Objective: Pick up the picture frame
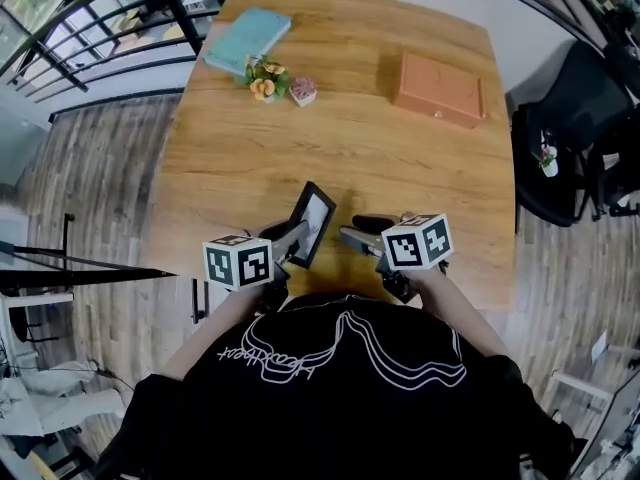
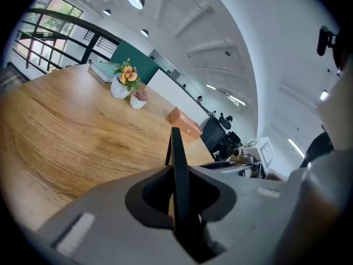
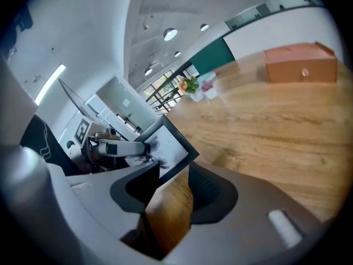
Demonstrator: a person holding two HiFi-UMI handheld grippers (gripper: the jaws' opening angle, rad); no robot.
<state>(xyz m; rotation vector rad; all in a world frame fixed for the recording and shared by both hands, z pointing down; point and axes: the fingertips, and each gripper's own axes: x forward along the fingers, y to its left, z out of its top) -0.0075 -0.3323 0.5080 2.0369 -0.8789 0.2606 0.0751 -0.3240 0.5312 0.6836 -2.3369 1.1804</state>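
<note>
Black shirt (image 1: 340,388) crowds foreground; left gripper (image 1: 296,240) pinches picture frame (image 1: 315,214), lower edge hidden, perhaps lifted; right gripper (image 1: 347,235) gapes empty.

- An open-plan office or lab floor, not a home.
- A black metal railing (image 1: 90,28) with windows behind it runs along one side, like a gallery edge.
- Round recessed ceiling lights (image 2: 136,1) dot a high white ceiling.
- A black swivel office chair (image 1: 575,138) stands on the grey wood-plank floor (image 1: 90,168).
- A large oak-coloured wooden table (image 1: 350,138) sits before a teal wall panel (image 2: 138,59).
</note>
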